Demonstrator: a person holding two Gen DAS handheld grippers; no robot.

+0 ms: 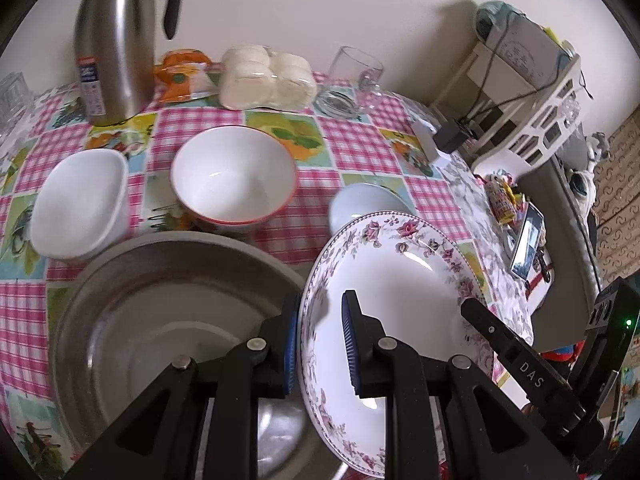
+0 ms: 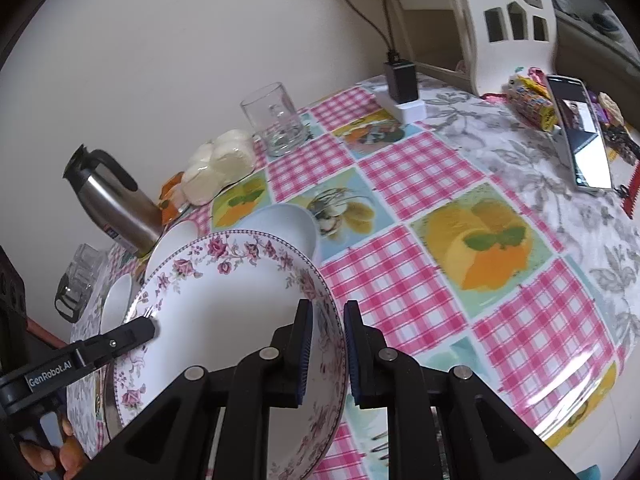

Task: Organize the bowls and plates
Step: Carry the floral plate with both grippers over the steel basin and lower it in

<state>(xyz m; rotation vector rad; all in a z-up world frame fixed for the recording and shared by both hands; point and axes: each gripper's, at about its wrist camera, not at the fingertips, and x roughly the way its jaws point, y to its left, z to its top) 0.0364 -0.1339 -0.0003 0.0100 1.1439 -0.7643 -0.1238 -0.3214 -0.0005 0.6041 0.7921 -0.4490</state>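
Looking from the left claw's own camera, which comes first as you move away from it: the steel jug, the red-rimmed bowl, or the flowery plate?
1. Flowery plate: clamped in the left claw itself.
2. Red-rimmed bowl: mid-table, beyond the plate.
3. Steel jug: far back left, near the wall.

Floral plate (image 1: 400, 280) tilted, off table; white bowls (image 1: 234, 174) upright behind.

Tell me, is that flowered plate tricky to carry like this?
Probably. The floral plate looks like glazed china, so likely stiff, slippery and breakable. Both sets of jaws pinch only its rim, on opposite edges, so it might slide or tilt. Its depth suggests some weight.
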